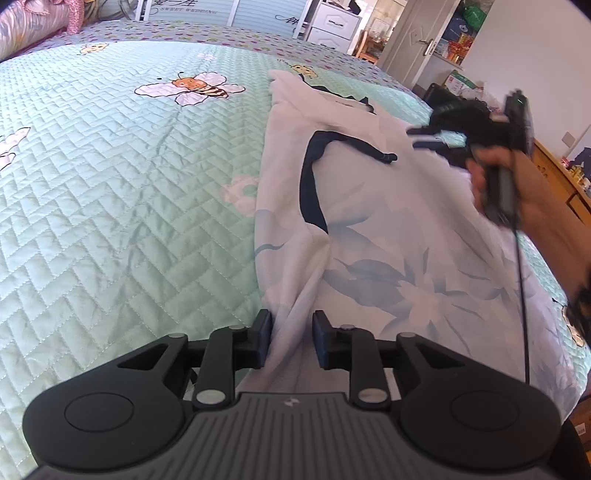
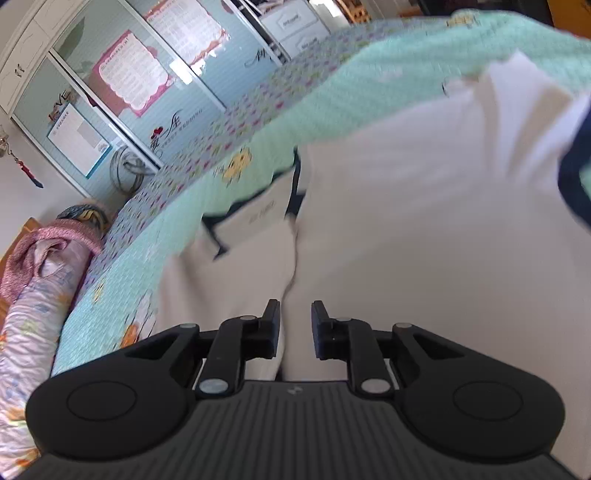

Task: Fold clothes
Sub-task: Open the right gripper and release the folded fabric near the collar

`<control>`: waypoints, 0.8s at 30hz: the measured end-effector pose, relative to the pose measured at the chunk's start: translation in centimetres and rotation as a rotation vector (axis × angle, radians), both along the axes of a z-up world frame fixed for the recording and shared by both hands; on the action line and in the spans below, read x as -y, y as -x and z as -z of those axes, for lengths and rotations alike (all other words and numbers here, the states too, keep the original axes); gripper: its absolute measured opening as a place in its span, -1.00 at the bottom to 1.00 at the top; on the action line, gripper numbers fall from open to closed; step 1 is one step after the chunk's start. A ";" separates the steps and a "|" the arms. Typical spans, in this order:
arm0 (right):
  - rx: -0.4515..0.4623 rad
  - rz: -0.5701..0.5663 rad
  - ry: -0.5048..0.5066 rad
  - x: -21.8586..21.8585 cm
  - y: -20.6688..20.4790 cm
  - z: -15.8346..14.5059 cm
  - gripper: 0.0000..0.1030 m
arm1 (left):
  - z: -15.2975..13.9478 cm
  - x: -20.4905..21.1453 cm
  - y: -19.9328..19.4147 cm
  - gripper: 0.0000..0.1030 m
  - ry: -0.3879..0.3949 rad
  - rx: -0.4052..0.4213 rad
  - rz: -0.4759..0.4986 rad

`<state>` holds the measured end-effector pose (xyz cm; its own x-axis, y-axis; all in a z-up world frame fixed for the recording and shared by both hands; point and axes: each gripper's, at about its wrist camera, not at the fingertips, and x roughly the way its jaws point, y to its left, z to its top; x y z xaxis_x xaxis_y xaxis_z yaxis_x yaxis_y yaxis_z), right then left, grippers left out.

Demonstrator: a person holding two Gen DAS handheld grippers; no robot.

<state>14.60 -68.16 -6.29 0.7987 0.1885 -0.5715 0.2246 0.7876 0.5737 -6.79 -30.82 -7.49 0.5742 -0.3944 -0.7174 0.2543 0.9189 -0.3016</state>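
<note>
A white garment (image 1: pixel 388 229) with a faint blue flower print and dark navy trim lies on the right side of the bed. My left gripper (image 1: pixel 290 338) is shut on a bunched fold of its near edge, the fabric pinched between the pads. My right gripper (image 1: pixel 428 134), held by a hand, reaches over the garment's far right side. In the right wrist view the right gripper (image 2: pixel 294 326) has the white garment (image 2: pixel 424 229) between its fingers; the view is blurred and the grip is unclear.
The bed has a mint quilted cover (image 1: pixel 110 184) with bee prints. A rolled floral quilt (image 2: pixel 33 295) lies at the head. A wardrobe (image 2: pixel 122 85), white drawers (image 1: pixel 332 26) and a door (image 1: pixel 417 40) stand beyond the bed.
</note>
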 end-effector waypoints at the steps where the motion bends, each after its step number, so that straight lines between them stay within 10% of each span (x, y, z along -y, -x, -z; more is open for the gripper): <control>1: 0.017 -0.006 -0.001 0.6 -1.5 -0.1 -0.56 | 0.0 0.0 -0.1 -0.47 0.005 -0.001 0.001; 15: -0.009 -0.196 0.117 0.9 -11.8 2.4 -0.33 | 0.6 -0.4 -0.8 -0.32 0.076 -0.003 0.014; 19: -0.008 -0.259 0.108 0.2 -11.6 2.3 -0.91 | 0.5 -0.3 -0.8 -0.28 0.072 0.001 0.017; 24: 0.082 -0.148 0.141 0.7 -9.4 -1.1 -0.92 | 0.5 -0.1 -0.7 -0.28 0.059 0.009 0.022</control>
